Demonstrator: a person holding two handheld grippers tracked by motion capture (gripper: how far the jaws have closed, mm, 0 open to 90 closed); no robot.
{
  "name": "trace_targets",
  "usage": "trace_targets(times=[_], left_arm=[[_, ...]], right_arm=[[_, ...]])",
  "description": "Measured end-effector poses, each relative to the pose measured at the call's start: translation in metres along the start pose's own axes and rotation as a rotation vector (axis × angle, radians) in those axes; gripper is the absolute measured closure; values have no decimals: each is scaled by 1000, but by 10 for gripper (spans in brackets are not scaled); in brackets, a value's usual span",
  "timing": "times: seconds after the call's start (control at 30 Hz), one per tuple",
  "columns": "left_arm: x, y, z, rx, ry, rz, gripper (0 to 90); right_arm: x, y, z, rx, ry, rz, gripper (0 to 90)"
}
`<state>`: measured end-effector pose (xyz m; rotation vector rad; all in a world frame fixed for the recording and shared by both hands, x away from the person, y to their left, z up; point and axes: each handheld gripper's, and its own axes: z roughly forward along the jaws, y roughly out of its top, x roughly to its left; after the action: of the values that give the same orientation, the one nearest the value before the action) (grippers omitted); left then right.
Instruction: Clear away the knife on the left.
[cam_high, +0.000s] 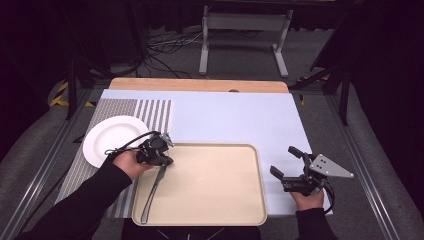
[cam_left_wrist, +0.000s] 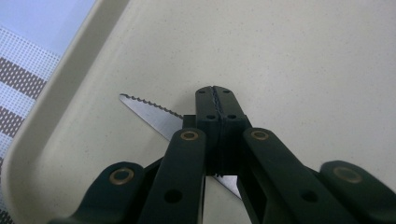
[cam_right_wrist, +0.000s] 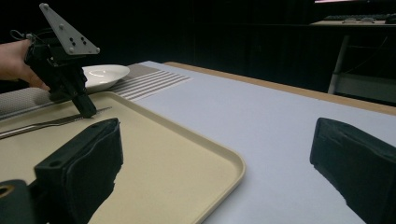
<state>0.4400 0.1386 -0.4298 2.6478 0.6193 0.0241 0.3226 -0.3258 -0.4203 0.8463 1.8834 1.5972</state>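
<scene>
Left gripper (cam_high: 162, 161) sits at the tray's (cam_high: 210, 212) 10 o'clock corner, jaws clenched tight w/ tips down at the knife (cam_high: 152, 192); in left gripper view the serrated blade (cam_left_wrist: 149, 114) passes under the closed jaws, but can't tell if it's pinched or just touched. Right gripper (cam_high: 287, 162) hovers off the tray's 3 o'clock edge over bare desk (cam_high: 235, 117), jaws released, wide apart, nothing between. Room: tray interior open from center to 3 o'clock; blue desk surface free from 12 to 2 o'clock; tray's near rim lies close to the desk's 6 o'clock edge. Counts: 1 tray, 1 knife, 1 plate (cam_high: 112, 140), 1 striped mat (cam_high: 150, 112), 2 grippers. Tray holds the knife alone, lying along its 9 o'clock side, handle toward 7 o'clock. Plate is empty, on the mat at 10 o'clock, just beside the tray corner.
</scene>
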Motion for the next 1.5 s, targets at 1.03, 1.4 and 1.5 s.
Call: trace_targets(times=[1.03, 1.4, 1.5], left_arm=[[11, -11, -16, -49, -12, -53, 736], [8, -15, -47, -219, -72, -58, 211], [6, -22, -56, -263, -68, -53, 94]], right_arm=[[0, -1, -1, 5, 1, 2, 33], [1, -1, -1, 5, 1, 2, 32], [1, -1, -1, 5, 2, 1, 32]])
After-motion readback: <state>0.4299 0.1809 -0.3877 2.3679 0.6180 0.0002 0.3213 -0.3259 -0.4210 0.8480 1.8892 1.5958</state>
